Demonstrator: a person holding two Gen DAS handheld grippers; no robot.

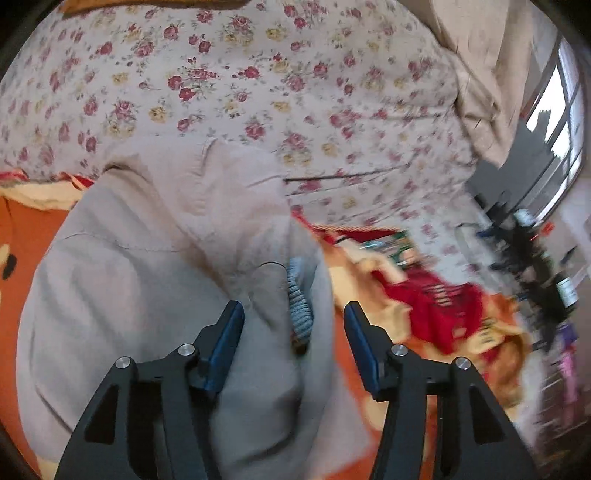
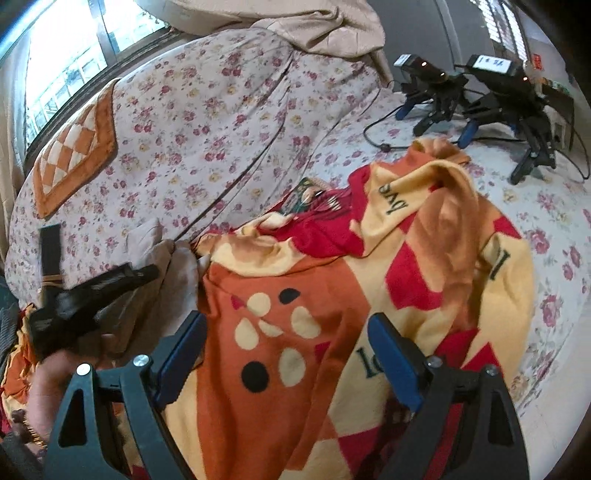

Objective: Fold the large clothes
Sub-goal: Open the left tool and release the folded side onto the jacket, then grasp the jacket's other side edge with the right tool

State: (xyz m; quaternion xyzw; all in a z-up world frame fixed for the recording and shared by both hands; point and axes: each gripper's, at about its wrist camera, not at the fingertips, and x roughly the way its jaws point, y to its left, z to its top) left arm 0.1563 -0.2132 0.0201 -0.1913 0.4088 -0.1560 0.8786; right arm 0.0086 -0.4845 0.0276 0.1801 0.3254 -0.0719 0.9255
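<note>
A grey-beige garment (image 1: 147,258) lies bunched on the bed, with a blue-grey ribbed knit cuff (image 1: 300,295) showing at its right edge. My left gripper (image 1: 293,306) hovers just over it. Its jaws stand apart and the blue pads press on nothing. In the right wrist view the same garment (image 2: 162,251) sits at the left, and a hand (image 2: 55,380) holds the left gripper (image 2: 146,274) over it. My right gripper (image 2: 286,317) is wide open above an orange, red and yellow blanket (image 2: 295,295), with nothing between its fingers.
A floral bedsheet (image 2: 203,129) covers the bed. Two spare grippers (image 2: 436,96) with cables rest at its far right. An orange checkered pillow (image 2: 74,155) lies by the window (image 2: 74,55), and beige fabric (image 2: 314,29) is heaped at the back.
</note>
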